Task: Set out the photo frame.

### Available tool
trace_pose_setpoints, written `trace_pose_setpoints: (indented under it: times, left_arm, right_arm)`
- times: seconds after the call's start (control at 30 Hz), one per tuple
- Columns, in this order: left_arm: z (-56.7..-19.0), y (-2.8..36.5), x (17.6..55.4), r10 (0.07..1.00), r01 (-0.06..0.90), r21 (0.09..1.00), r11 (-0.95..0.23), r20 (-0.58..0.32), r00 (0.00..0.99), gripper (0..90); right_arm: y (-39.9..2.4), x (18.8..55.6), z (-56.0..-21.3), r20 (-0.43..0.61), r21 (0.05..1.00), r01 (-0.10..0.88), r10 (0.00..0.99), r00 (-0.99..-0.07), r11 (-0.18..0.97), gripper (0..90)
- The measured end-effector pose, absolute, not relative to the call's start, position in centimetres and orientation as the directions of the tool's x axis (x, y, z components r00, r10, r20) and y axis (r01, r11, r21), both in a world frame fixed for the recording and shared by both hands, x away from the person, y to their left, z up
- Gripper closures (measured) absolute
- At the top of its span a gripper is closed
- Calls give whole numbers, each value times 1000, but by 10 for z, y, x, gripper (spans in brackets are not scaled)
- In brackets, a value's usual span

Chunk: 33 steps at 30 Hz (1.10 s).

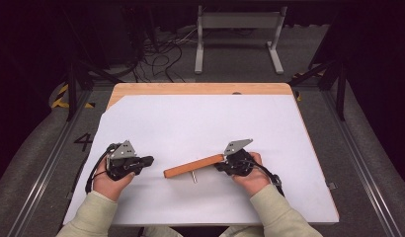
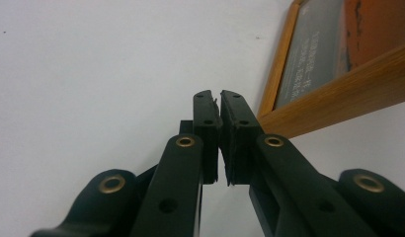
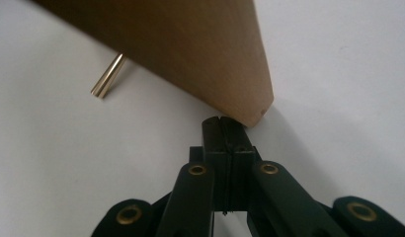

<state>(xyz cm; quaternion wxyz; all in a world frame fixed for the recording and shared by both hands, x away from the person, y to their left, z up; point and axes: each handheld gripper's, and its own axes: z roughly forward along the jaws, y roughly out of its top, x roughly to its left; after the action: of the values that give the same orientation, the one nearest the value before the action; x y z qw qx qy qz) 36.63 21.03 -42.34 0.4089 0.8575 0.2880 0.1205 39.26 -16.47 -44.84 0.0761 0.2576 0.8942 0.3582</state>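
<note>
An orange-brown wooden bar (image 1: pixel 193 166) lies slantwise on the white sheet (image 1: pixel 200 123), with a small brass pin (image 1: pixel 194 177) beside its near side. My right gripper (image 1: pixel 219 165) is shut with nothing between its pads. In the right gripper view its tips (image 3: pixel 222 122) touch the corner of the bar's end (image 3: pixel 190 44), and the pin (image 3: pixel 108 75) lies to the upper left. My left gripper (image 1: pixel 150 160) rests on the sheet to the left of the bar, pointing toward it and apart from it. Its jaws (image 2: pixel 220 98) stand shut to a hairline slit, holding nothing.
The sheet covers most of a wooden table (image 1: pixel 200 89) whose bare far edge shows. Dark floor, cables and a grey metal stand (image 1: pixel 238 34) lie beyond it. In the left gripper view wooden edges (image 2: pixel 339 94) cross the right side.
</note>
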Motion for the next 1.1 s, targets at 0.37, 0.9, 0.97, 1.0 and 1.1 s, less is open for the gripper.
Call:
trace_pose_setpoints:
  times: [0.37,0.9,0.97,1.0,1.1]
  left_arm:
    - [-430,205,367,583,409,753,-515,-43,812,869]
    - [-448,175,372,520,399,693,-600,-40,853,879]
    - [-450,171,372,510,389,682,-619,-28,860,875]
    - [-450,169,372,508,385,676,-629,-18,861,874]
    - [-454,163,371,496,378,658,-651,-8,868,882]
  right_arm:
    - [-155,416,-449,88,683,468,573,-815,561,900]
    - [-176,407,-435,47,716,464,628,-777,521,900]
    - [-186,402,-433,59,732,467,636,-770,497,900]
    - [-190,400,-432,65,736,470,640,-766,488,900]
    - [-199,394,-430,67,738,473,645,-761,482,900]
